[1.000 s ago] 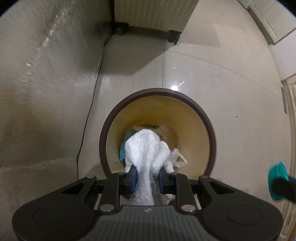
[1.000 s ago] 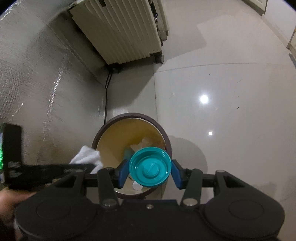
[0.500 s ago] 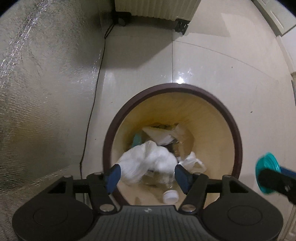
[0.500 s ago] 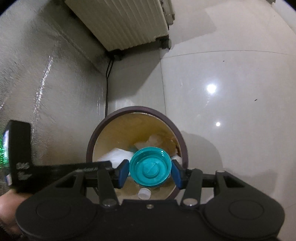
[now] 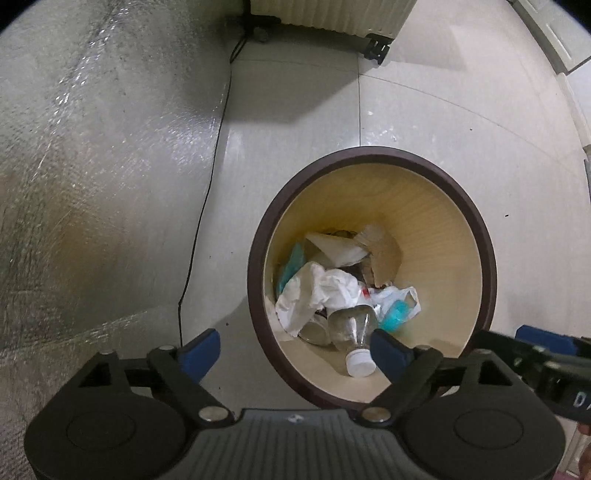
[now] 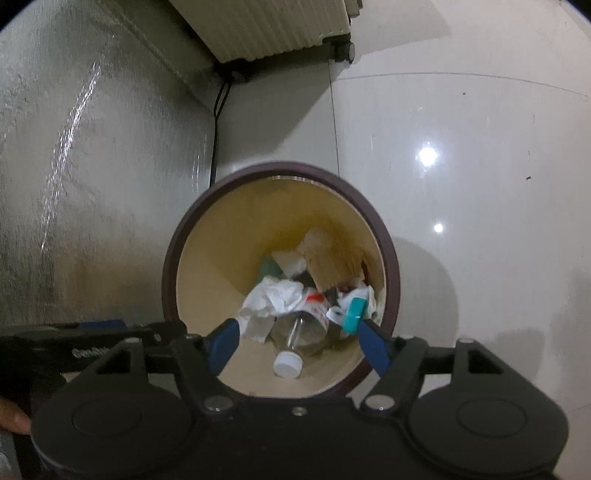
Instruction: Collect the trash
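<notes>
A round bin with a brown rim (image 5: pixel 369 152) (image 6: pixel 280 167) and a yellow inside stands on the tiled floor below both grippers. In it lie a crumpled white tissue (image 5: pixel 317 291) (image 6: pixel 273 299), a clear bottle with a white cap (image 5: pixel 352 321) (image 6: pixel 299 332), torn cardboard (image 5: pixel 384 258) and a teal lid (image 5: pixel 397 314). My left gripper (image 5: pixel 295 352) hangs over the bin's near left rim; its jaws are opening with nothing between them. My right gripper (image 6: pixel 298 345) is over the bin, jaws opening. The teal lid (image 6: pixel 354 314) is loose, just beyond the right fingertip.
A white ribbed heater on castors (image 5: pixel 325 14) (image 6: pixel 266 26) stands against the far wall. A black cable (image 5: pixel 207 206) (image 6: pixel 215 147) runs down the floor beside a silvery foil wall (image 5: pixel 92 166). Glossy tiles stretch to the right of the bin.
The left jaws let go of the white tissue, which fell into the bin. The right jaws spread off the teal lid, which dropped away. Both grippers came lower over the bin.
</notes>
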Demonstrator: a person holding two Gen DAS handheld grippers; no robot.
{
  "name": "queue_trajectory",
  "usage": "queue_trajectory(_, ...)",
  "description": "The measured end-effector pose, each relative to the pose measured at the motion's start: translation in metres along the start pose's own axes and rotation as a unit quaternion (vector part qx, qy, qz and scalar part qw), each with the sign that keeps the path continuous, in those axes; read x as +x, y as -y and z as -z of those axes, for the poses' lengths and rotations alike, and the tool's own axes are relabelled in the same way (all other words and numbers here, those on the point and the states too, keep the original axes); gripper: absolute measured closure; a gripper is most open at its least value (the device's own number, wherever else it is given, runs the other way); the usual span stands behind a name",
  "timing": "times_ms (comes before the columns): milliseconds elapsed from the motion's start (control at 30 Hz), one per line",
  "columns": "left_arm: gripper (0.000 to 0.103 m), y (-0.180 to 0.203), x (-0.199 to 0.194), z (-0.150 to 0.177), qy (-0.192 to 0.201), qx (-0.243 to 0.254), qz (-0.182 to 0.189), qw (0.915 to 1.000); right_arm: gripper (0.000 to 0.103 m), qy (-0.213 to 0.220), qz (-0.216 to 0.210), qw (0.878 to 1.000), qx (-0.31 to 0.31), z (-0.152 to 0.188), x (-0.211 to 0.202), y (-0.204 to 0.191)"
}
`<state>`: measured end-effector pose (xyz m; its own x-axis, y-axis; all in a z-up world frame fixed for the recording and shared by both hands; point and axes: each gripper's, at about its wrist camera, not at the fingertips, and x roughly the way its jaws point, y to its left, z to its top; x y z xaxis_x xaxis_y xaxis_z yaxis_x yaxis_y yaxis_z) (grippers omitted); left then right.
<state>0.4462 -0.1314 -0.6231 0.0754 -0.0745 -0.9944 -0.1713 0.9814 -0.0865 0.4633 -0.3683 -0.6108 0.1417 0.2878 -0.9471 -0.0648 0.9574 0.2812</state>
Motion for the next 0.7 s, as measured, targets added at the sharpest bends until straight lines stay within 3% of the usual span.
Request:
queue_trajectory(200,0.0,-0.001,-0.011,0.006,0.006,-0.006,0.003,1.0,0.02,0.009,-0.002,1.0,-0.003,0.005,-0.009,0.002)
queue_trajectory(367,0.0,-0.003,-0.028,0.01,0.02,-0.011,0.004,0.9997,0.003,0.019,0.0,1.0,-0.011,0.002,-0.02,0.001)
queue_trajectory(700,0.0,0.0,-0.083,0.014,0.048,0.004,-0.012,0.9988,0.0,0.049,0.01,0.998,-0.032,-0.007,-0.067,-0.013)
